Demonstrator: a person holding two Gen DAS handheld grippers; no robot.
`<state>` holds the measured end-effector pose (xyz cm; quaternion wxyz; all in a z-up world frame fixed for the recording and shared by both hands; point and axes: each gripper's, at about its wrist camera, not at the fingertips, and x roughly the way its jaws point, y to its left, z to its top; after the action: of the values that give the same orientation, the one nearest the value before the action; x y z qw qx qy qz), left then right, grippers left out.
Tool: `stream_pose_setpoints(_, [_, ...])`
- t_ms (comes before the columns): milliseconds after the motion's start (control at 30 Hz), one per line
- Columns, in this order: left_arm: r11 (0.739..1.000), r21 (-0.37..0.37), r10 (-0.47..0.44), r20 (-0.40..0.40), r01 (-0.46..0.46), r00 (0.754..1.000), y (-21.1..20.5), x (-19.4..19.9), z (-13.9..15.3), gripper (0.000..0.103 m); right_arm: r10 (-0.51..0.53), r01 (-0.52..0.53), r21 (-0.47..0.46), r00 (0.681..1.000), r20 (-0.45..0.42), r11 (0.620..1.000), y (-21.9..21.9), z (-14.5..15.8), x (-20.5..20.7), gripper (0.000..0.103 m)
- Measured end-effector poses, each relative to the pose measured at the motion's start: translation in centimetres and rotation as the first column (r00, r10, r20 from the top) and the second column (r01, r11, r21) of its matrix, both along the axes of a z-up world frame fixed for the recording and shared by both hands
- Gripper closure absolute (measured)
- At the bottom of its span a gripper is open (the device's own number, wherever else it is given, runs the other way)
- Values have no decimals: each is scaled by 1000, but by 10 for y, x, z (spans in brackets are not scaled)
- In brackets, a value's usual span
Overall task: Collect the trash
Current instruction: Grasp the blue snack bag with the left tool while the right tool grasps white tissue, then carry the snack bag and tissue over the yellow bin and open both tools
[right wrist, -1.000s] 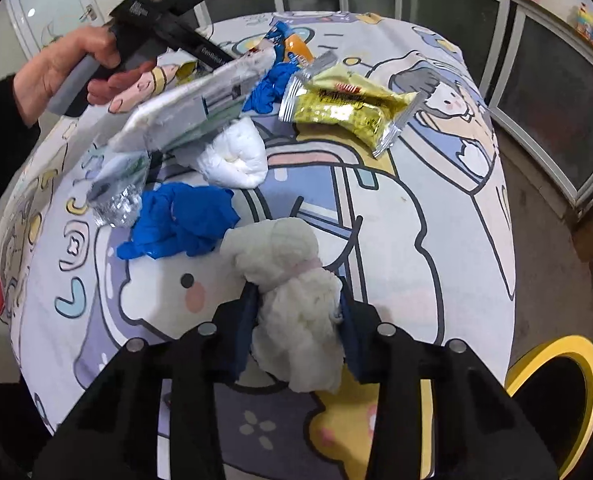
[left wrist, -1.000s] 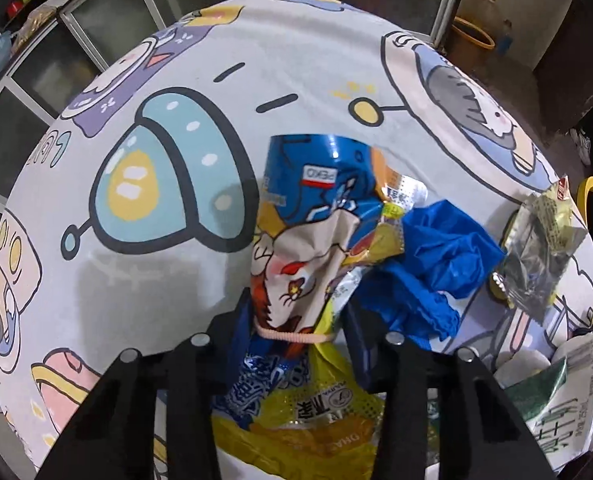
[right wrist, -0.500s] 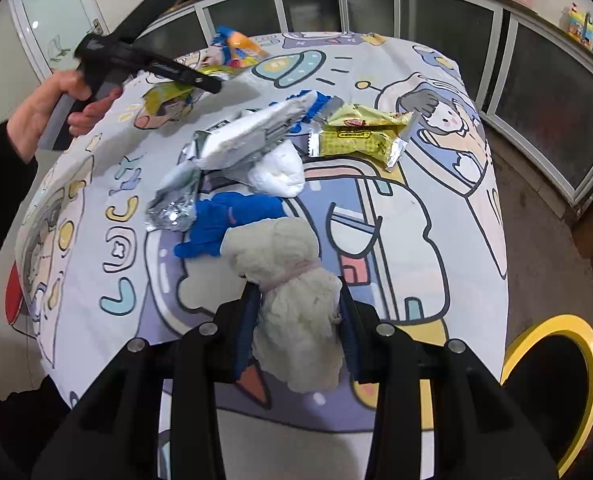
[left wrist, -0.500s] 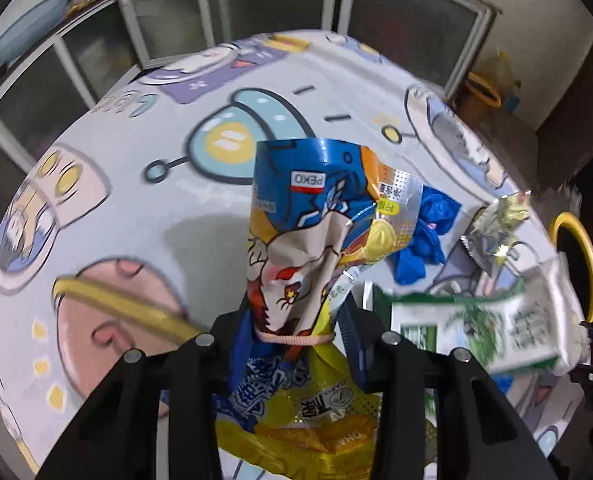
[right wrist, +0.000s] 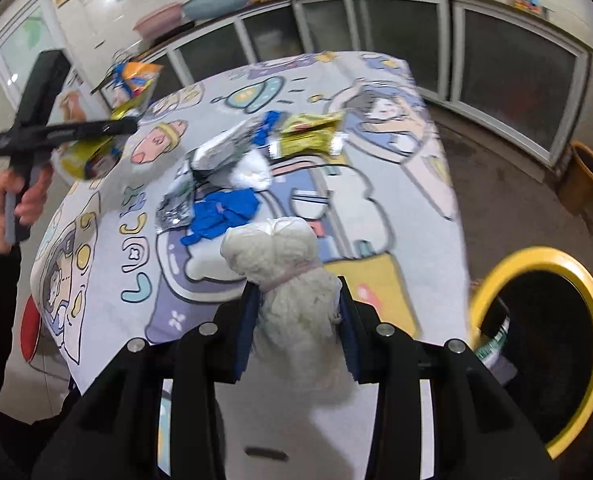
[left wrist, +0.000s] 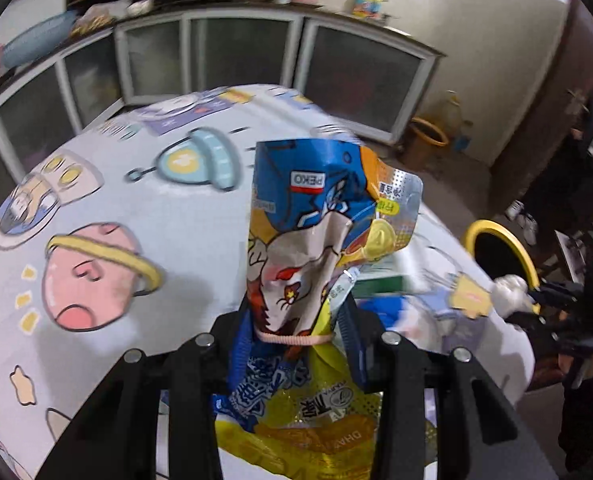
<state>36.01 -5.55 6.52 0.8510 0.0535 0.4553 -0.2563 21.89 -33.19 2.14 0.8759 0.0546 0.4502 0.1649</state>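
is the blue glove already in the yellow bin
No, the blue glove lies on the tablecloth beside a foil wrapper, while the yellow-rimmed bin stands off the table's edge.

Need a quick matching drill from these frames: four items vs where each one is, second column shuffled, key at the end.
Items:
1. snack bags
2. tissue wad
3. blue glove
4. bin

Places:
A. lying on the tablecloth
B. on the floor beside the table
C. clamped in the left gripper
D. clamped in the right gripper

Pairs: 1-C, 2-D, 3-A, 4-B
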Motion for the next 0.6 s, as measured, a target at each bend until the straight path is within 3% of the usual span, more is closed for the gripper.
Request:
stream_pose_setpoints(233, [978, -61, -198, 26, 200, 980, -105, -51, 12, 66, -193, 193, -6, 980, 40, 981, -70, 9, -29, 67])
stream_pose_setpoints(600, [918, -128, -379, -7, 375, 925, -253, -77, -3, 66, -456, 455, 15, 890, 4, 890, -175, -10, -62, 67])
